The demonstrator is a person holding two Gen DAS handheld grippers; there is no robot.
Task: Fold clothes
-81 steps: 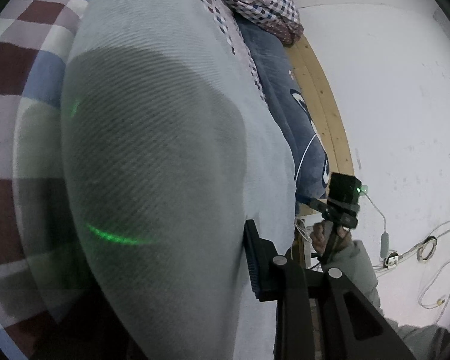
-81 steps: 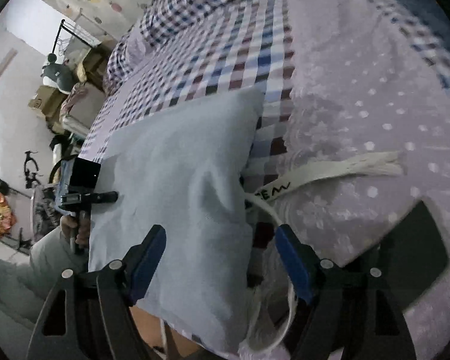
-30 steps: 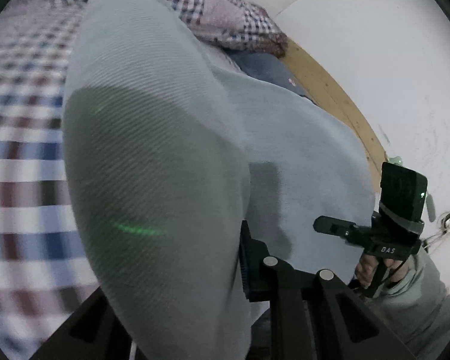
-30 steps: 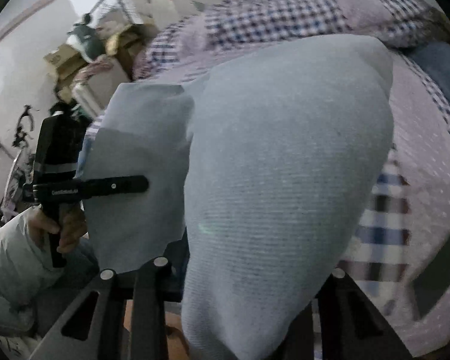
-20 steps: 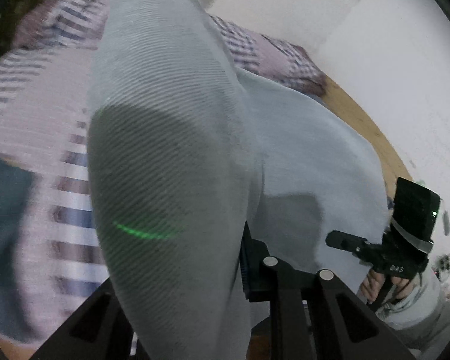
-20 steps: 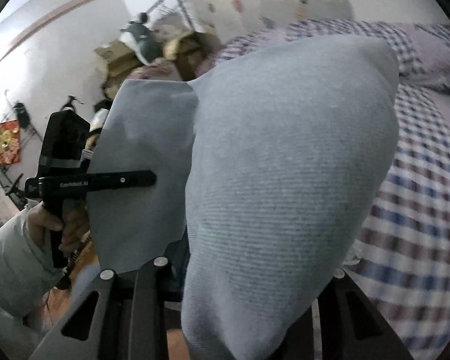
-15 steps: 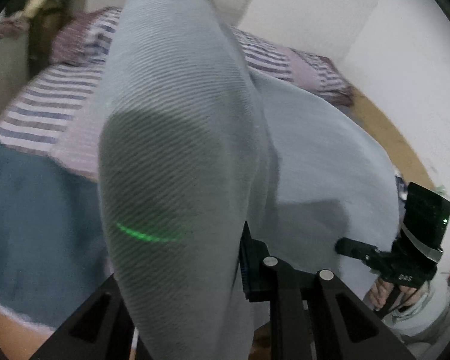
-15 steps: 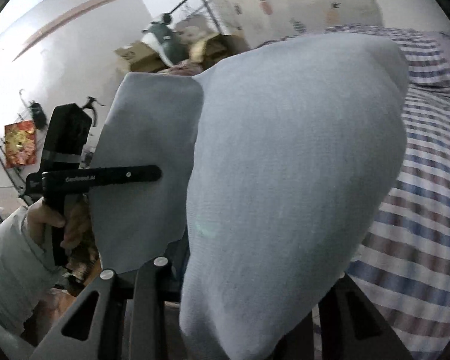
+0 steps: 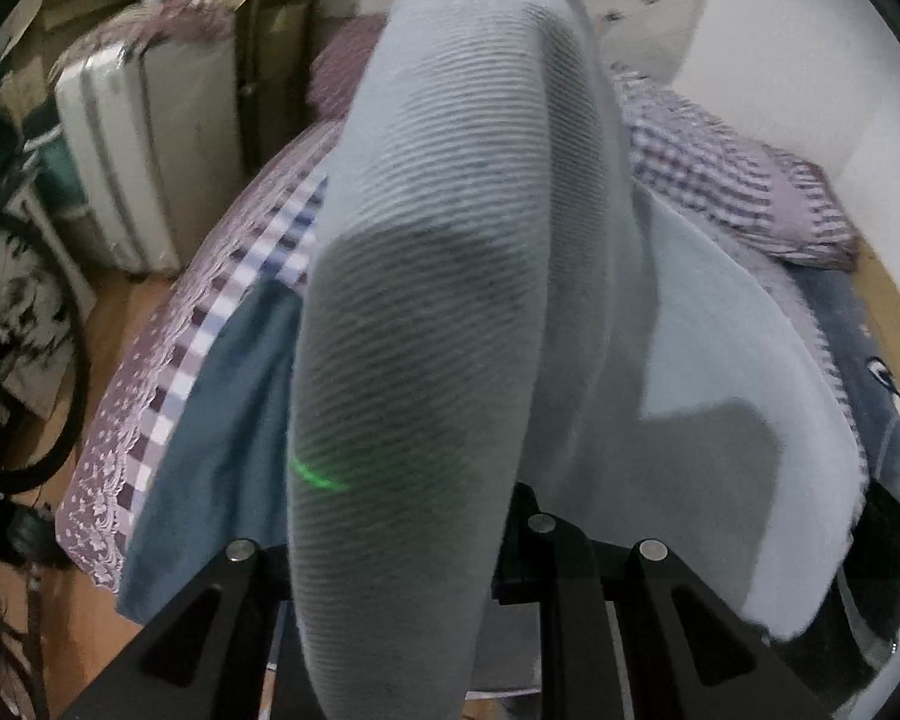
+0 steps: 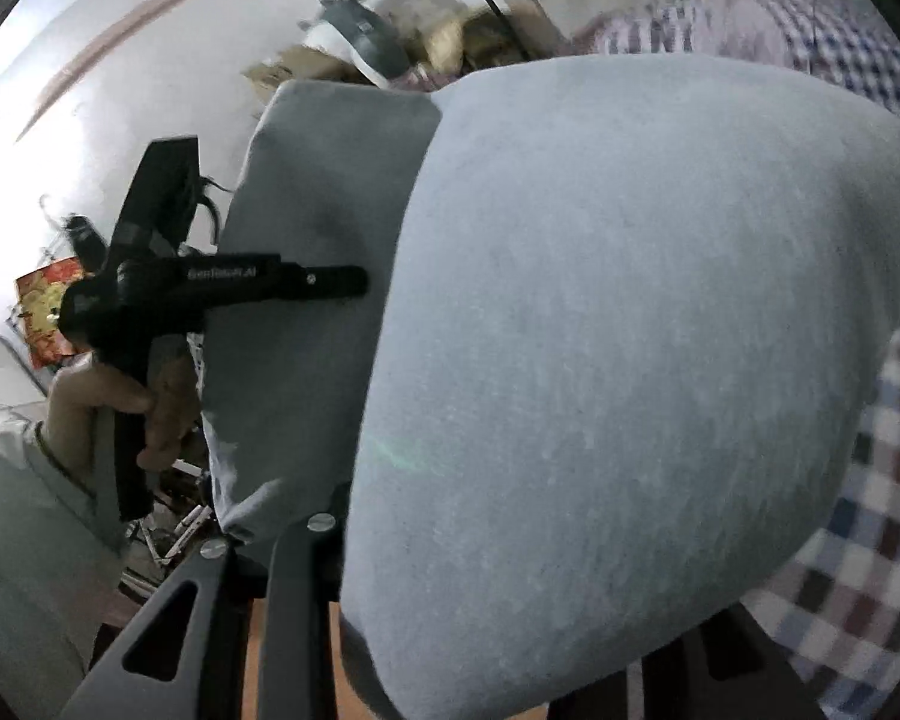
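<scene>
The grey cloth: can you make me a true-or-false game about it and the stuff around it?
1. The grey cloth is lifted off the bed, hanging from both grippers. True.
2. The left gripper is open and empty. False: it is clamped on the cloth's edge.
3. The bed cover is checked. True.
4. A red shirt lies on the bed. False: a blue cloth lies there.
5. A pale suitcase stands beside the bed. True.
</scene>
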